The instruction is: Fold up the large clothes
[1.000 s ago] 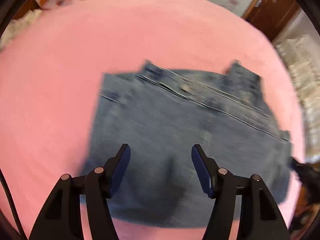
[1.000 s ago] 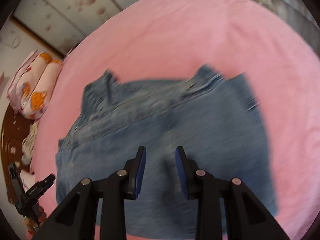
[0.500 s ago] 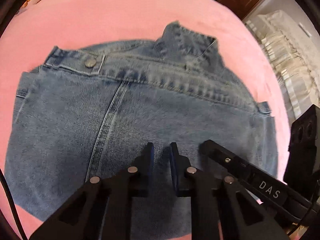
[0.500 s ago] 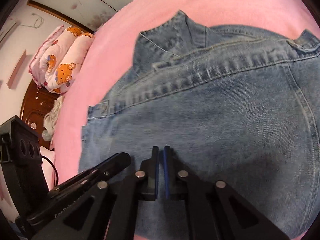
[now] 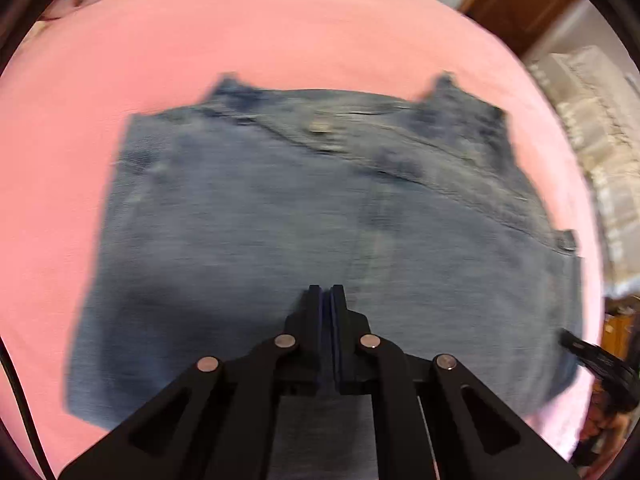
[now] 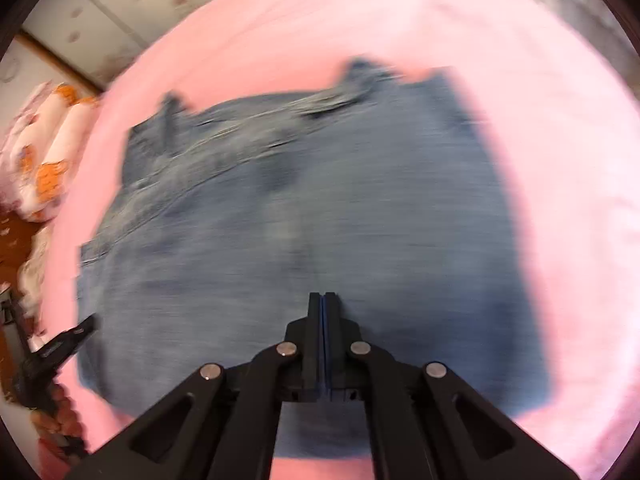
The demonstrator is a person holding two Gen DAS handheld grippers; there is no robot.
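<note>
Denim lies folded into a broad block on the pink bed (image 5: 280,40), the jeans (image 5: 280,208) blurred in both views. Their waistband runs along the far edge, slanting down toward the right in the left wrist view, so the long axis crosses from left to right and the folded near edge faces the cameras. The left tool (image 5: 326,300) points steeply down over the near middle of the jeans, its jaws pressed together; whether any cloth is pinched between them cannot be told. In the right wrist view the jeans (image 6: 360,208) fill the centre, and the right tool (image 6: 323,304) hangs likewise over the near edge, jaws fully together. Printed pillows (image 6: 44,160) lie at far left.
</note>
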